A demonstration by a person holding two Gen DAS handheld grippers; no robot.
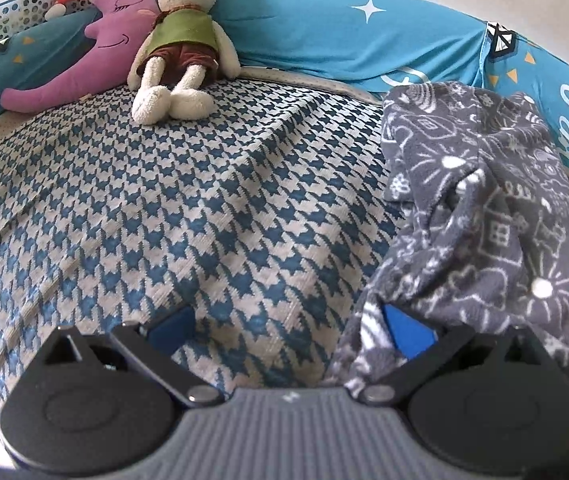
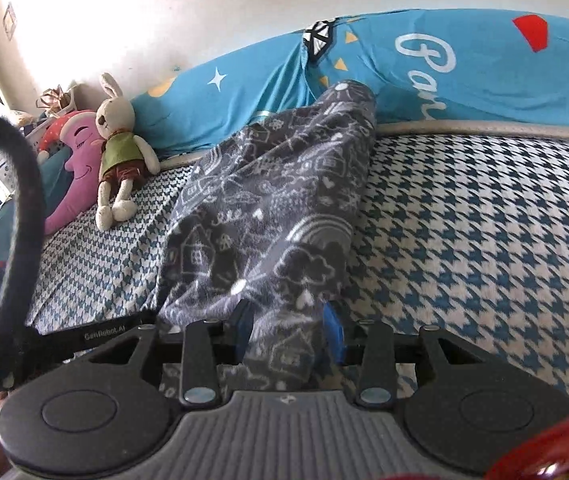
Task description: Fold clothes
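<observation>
A dark grey fleece garment printed with white doodles lies rumpled in a long heap on the houndstooth bed cover. In the right wrist view its near end is bunched between the blue pads of my right gripper, which is shut on it. In the left wrist view the same garment fills the right side and drapes over the right-hand blue pad. My left gripper stands wide open just above the cover, with only bedding between its fingers.
A plush rabbit and a purple moon pillow sit at the far left of the bed. A long blue bolster runs along the wall, and a white basket stands behind the toys. A black strap hangs at left.
</observation>
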